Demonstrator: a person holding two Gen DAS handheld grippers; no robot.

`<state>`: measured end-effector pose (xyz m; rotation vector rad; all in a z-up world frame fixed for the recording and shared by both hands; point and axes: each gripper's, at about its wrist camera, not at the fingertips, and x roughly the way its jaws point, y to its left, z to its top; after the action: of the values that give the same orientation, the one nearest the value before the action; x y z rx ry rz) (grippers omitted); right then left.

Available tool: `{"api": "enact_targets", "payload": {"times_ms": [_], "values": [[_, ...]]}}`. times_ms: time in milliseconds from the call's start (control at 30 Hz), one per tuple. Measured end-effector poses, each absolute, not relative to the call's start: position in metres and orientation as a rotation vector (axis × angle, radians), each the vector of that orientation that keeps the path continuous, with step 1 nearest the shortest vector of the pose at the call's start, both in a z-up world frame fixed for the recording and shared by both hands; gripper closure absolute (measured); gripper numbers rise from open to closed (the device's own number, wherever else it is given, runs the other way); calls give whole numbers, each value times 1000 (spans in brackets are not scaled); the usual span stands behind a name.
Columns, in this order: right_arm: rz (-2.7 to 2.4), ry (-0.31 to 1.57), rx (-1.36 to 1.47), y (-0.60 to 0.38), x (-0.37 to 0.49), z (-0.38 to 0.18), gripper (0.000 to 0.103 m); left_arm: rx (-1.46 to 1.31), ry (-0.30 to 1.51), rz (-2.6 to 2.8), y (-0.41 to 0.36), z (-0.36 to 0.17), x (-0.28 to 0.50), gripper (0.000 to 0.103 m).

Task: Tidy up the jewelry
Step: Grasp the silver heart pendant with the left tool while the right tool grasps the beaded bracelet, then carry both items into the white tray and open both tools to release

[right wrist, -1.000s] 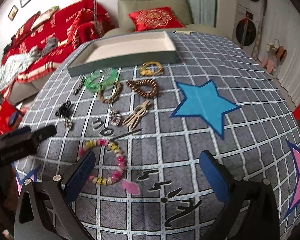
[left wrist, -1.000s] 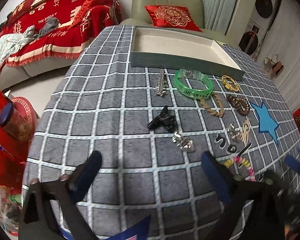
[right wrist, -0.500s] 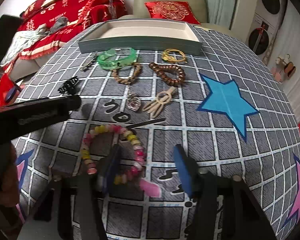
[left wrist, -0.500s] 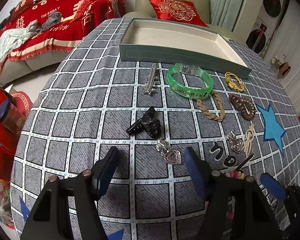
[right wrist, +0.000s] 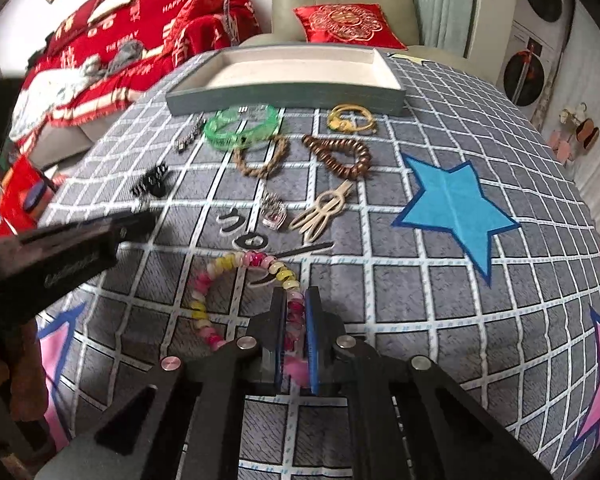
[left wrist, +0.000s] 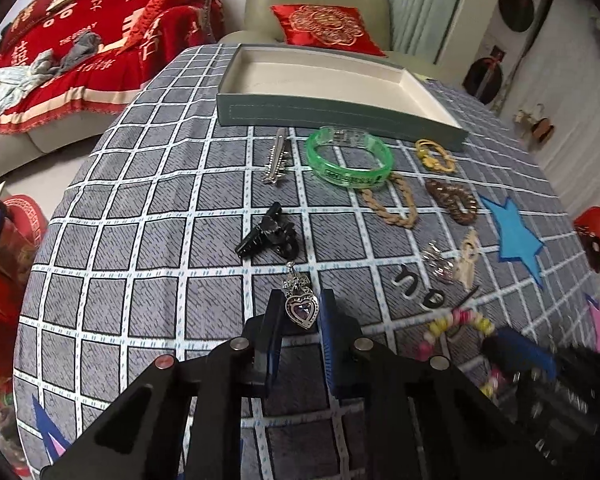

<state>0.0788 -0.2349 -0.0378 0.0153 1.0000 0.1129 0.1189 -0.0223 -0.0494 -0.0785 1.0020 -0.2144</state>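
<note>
My left gripper is shut on a silver heart pendant that lies on the checked tablecloth. My right gripper is shut on the right side of a pink and yellow bead bracelet, which also shows in the left wrist view. An empty grey-green tray stands at the far side of the table; it also shows in the right wrist view. Between tray and grippers lie a green bangle, a black hair claw, a silver spiked clip and several other pieces.
A tan rope bracelet, brown bead bracelet, yellow ring piece, cream hair clip and small clear clip lie mid-table. The left gripper's arm crosses the right view's left side. An armchair and red-covered sofa stand behind the table.
Both grippers went from wide open to shut. The left moved forward and closed on the heart pendant. The right moved forward and closed on the bead bracelet.
</note>
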Motion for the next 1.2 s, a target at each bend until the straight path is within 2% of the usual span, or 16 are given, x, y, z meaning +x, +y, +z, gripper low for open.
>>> {"api": "enact_targets", "payload": {"times_ms": [233, 567, 933, 1200], "values": [[128, 960, 90, -251, 86, -14, 93, -86, 970, -263, -18, -28, 111, 70], [180, 907, 154, -268, 127, 34, 93, -119, 913, -320, -6, 33, 137, 70], [205, 881, 177, -272, 238, 72, 93, -104, 866, -302, -10, 72, 244, 70], [175, 936, 256, -277, 343, 46, 93, -77, 885, -273, -28, 48, 338, 70]]}}
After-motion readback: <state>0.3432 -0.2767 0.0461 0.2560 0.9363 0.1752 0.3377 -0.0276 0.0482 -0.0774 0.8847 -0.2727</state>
